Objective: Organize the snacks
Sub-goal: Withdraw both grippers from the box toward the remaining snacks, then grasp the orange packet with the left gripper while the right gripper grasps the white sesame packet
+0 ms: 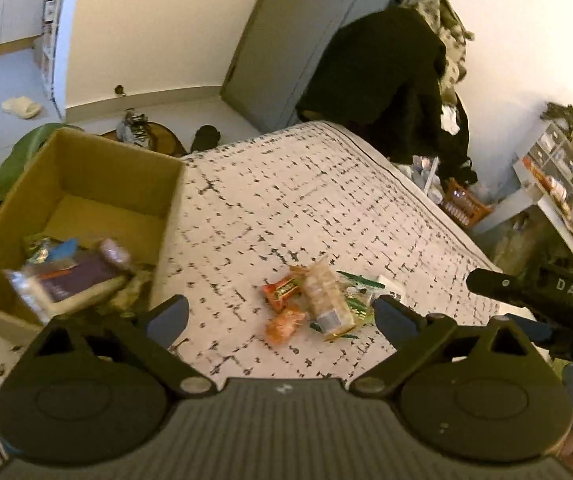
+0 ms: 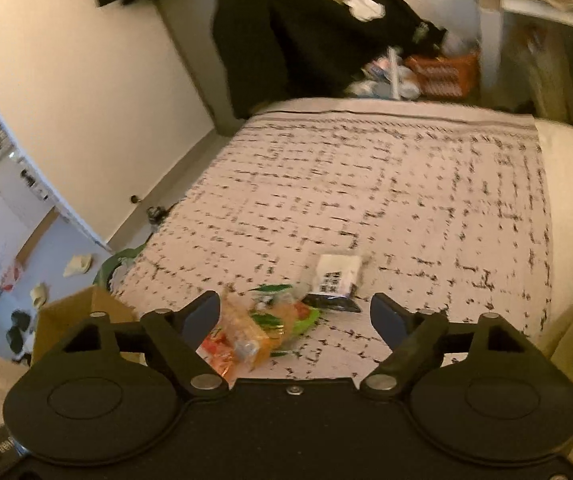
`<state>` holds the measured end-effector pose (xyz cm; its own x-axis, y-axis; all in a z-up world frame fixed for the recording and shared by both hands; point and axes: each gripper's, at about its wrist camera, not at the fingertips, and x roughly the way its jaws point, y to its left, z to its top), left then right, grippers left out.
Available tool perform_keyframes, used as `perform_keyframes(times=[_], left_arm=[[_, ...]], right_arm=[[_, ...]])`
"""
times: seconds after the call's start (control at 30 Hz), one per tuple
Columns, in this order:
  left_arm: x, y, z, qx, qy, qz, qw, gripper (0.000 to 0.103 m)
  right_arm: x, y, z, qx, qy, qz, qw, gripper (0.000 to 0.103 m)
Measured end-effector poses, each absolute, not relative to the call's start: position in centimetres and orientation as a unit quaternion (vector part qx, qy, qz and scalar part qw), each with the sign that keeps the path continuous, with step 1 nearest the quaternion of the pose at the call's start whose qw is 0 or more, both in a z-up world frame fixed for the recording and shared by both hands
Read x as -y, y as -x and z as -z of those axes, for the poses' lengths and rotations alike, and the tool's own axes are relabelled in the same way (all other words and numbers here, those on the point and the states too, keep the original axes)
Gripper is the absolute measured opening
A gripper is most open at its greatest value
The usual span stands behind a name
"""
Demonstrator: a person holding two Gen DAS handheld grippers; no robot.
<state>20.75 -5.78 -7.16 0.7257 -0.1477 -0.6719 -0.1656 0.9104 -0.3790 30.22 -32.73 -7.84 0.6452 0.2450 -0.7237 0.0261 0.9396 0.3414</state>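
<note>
Left gripper (image 1: 282, 316) and right gripper (image 2: 296, 316) both hanging wide open, holding nothing, over snack pile (image 1: 314, 300) lying lower centre on bed (image 1: 326, 200); cardboard box (image 1: 86, 184) sitting at left, some snacks inside.

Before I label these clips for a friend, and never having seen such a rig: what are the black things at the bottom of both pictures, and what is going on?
Those are two hand-held grippers, one in each of a person's hands, each with a camera looking out along its two fingers. One picture comes from the left gripper, the other from the right gripper. Both stand open and hold nothing. Below them lies a patterned cloth with a small pile of snacks: orange wrappers, a clear packet, green packaging, and a white packet just beyond. A cardboard box stands on the left side, already holding several snacks. The rest of the room is clutter.
</note>
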Motion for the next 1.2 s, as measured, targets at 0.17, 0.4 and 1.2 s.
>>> perform_keyframes(times=[0.17,0.4,1.2], left_arm=[[7.6,-23.6,8.8,-0.396,0.173,0.023,0.902,0.077],[8.1,-27.5,11.9,-0.433,0.168,0.029,0.885,0.069],[8.9,-31.5,19.4,-0.477,0.19,0.036,0.857,0.034]], right_arm=[[34.3,-31.5,9.6,-0.427,-0.199,-0.032,0.882,0.077],[34.3,-33.5,12.0,-0.449,-0.223,-0.014,0.865,0.065],[27.5,-41.2,19.7,-0.498,-0.096,-0.001,0.862,0.068]])
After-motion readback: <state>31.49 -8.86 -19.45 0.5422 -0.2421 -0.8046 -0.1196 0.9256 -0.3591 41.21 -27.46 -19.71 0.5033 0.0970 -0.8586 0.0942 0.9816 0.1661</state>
